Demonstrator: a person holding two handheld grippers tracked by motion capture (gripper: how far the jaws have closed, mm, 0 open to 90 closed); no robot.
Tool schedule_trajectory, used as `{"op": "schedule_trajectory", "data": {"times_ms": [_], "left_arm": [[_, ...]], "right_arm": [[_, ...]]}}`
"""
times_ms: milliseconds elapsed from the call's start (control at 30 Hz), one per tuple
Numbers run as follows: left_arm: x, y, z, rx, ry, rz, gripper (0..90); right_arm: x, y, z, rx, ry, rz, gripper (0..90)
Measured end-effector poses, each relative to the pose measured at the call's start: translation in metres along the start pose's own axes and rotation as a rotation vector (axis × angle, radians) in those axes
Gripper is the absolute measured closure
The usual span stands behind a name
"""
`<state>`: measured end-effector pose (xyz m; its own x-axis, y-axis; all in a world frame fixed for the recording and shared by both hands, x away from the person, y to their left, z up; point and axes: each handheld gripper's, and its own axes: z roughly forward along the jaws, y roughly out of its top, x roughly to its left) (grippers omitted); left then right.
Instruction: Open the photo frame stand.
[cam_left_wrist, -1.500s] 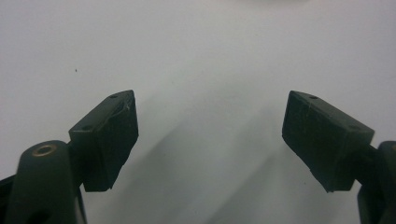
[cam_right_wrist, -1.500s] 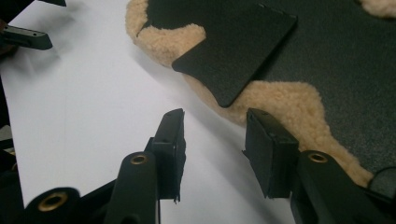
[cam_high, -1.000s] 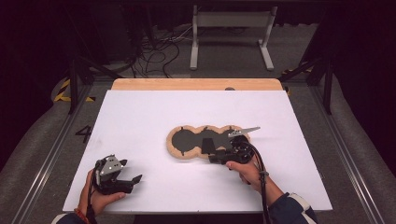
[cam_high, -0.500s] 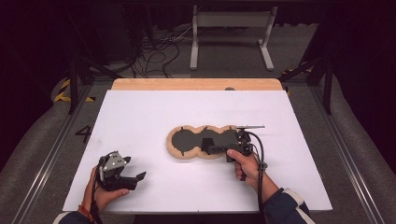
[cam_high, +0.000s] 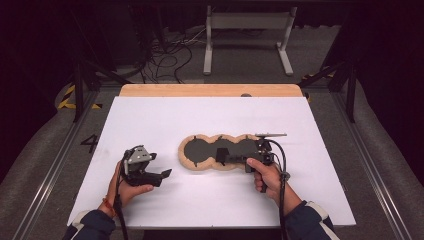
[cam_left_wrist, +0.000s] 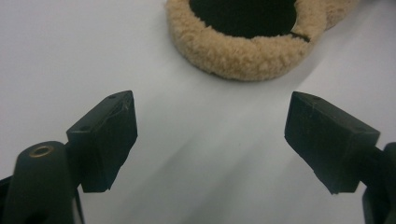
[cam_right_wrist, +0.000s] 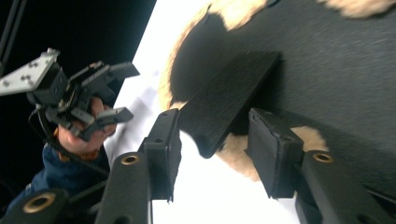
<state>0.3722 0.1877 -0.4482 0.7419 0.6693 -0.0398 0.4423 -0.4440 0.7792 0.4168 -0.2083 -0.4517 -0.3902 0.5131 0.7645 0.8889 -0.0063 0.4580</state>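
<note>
- High view: the right gripper (cam_high: 221, 156) lies low and level at centre right of the frame, pointing toward the left, its jaws over the near edge of a fleece-rimmed mat (cam_high: 200, 163).
- Right gripper view: its jaws are part-way apart and have just been opening. A stiff black flap (cam_right_wrist: 229, 98) stands between them. The flap looks close to the left pad, but I cannot tell whether either pad presses on it.
- High view: the right hand (cam_high: 264, 173) wraps the handle from below, forearm entering from the bottom right of the frame.
- The mat is a tan, three-lobed shape with a dark middle, lying on the white table (cam_high: 320, 150) at the centre of the frame.
- Left gripper view: the left gripper (cam_left_wrist: 211, 133) is released, jaws wide, with bare table between them. The mat's tan rim (cam_left_wrist: 247, 56) lies ahead at the top centre, apart from the jaws.
- High view: the left hand (cam_high: 127, 185) holds its gripper at lower left, pointing right toward the mat.
</note>
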Motion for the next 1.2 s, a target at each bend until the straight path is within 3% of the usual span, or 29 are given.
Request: {"op": "schedule_trajectory", "data": {"times_ms": [133,200,267,300,333,500,533,600,700,833,1200], "left_arm": [[-0.001,0.008,0.008,-0.009,-0.018,-0.007,17.6],[-0.001,0.013,0.012,-0.016,-0.03,-0.011,17.5],[0.001,0.017,0.012,-0.04,-0.023,-0.011,17.6],[0.004,0.019,0.012,-0.059,-0.038,-0.029,17.9],[0.009,0.021,0.012,-0.082,-0.052,-0.075,17.9],[0.016,0.025,0.02,-0.066,-0.073,-0.123,17.6],[0.017,0.026,0.024,-0.055,-0.07,-0.116,17.6],[0.017,0.027,0.03,-0.041,-0.082,-0.149,17.6],[0.018,0.03,0.038,-0.032,-0.086,-0.137,17.8],[0.017,0.032,0.046,-0.021,-0.106,-0.151,21.7],[0.018,0.032,0.063,0.027,-0.163,-0.156,20.3]], "right_arm": [[0.0,0.002,0.004,-0.03,-0.03,0.02,57.4],[-0.001,0.003,0.005,-0.032,-0.026,0.026,59.3],[-0.004,0.004,0.008,-0.043,-0.008,0.066,59.5],[-0.004,0.005,0.009,-0.032,-0.004,0.065,59.0],[-0.004,0.005,0.011,-0.026,0.004,0.07,58.4],[0.0,0.007,0.015,-0.028,-0.005,0.088,57.4],[0.0,0.007,0.015,-0.024,-0.009,0.087,56.5],[-0.002,0.008,0.016,-0.02,0.016,0.096,56.6],[-0.004,0.007,0.017,-0.026,0.032,0.102,57.0],[-0.002,0.006,0.017,-0.027,0.022,0.096,56.9],[-0.003,0.005,0.016,-0.006,0.035,0.001,59.4]]}}
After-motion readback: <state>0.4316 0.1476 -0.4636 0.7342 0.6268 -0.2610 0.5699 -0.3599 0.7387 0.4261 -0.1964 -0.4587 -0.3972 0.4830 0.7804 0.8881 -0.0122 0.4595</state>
